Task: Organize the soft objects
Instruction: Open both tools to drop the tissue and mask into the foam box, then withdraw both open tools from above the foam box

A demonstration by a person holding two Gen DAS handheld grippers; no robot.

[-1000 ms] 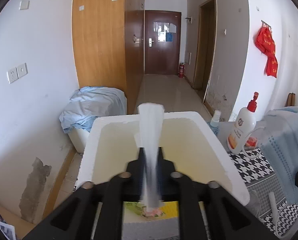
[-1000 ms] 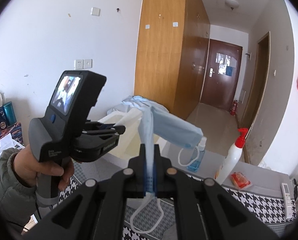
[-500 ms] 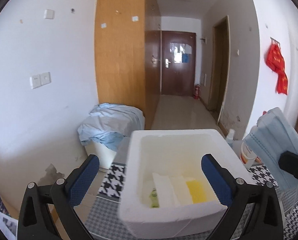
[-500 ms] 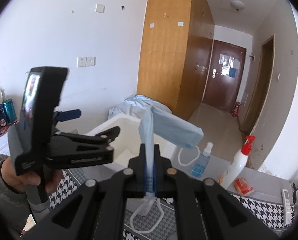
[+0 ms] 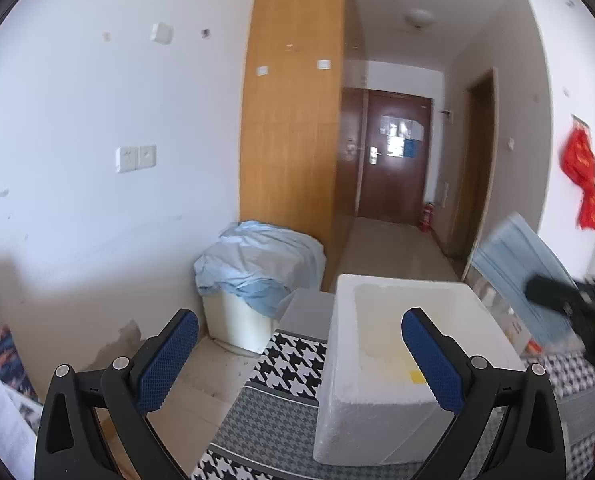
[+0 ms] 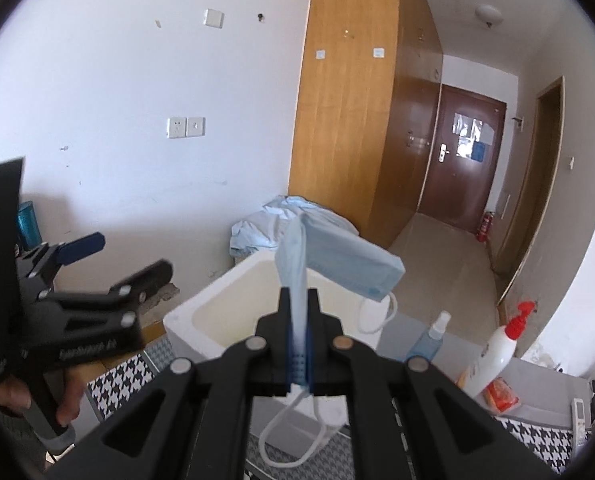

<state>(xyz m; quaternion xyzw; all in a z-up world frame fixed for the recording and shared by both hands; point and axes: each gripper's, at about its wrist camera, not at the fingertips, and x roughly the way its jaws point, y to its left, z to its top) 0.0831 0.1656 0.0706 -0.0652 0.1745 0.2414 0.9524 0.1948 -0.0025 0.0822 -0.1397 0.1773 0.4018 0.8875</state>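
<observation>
Left gripper (image 5: 299,358) fingers wide, empty, clear of foam box (image 5: 381,432). Right gripper (image 6: 297,334) fingers pinch blue mask (image 6: 337,262) above box; mask not yet dropped in.

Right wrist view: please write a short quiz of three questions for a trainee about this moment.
1. True or false: the left gripper is open with nothing between its fingers.
2. What does the right gripper hold? A) a spray bottle B) a blue mask C) a remote
3. Fill in: in the right wrist view the mask hangs in front of a white foam ____.

Key: 1 true; 2 B; 3 box.
</observation>
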